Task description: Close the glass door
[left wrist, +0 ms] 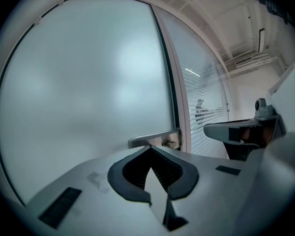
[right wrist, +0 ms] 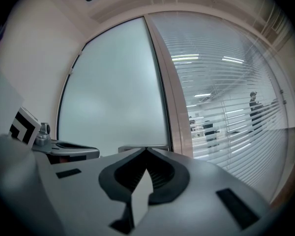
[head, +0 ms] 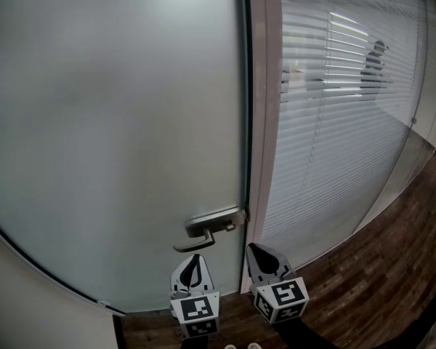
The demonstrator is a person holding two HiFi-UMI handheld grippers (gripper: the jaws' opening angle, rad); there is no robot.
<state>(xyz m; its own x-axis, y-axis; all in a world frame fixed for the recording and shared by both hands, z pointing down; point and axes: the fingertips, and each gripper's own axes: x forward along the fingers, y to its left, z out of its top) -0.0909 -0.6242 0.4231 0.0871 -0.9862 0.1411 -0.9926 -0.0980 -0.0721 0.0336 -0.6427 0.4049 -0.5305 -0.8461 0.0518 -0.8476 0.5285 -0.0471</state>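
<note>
The frosted glass door [head: 116,122] fills the left of the head view, its edge lying along the pale frame post [head: 265,122]. Its metal lever handle [head: 211,227] sits low on that edge and also shows as the handle [left wrist: 155,139] just beyond my left jaws. My left gripper [head: 196,258] hangs just below the handle, shut and empty, apart from it. My right gripper [head: 256,249] is beside it, below the frame post, also shut with nothing between its jaws. From the right gripper view the handle [right wrist: 132,148] peeks over the jaw tips.
Right of the post runs a glass wall with white blinds [head: 334,137]; a person [head: 374,64] stands behind it. Dark wooden flooring [head: 392,267] lies at the lower right. A plain wall [head: 29,304] borders the door at the lower left.
</note>
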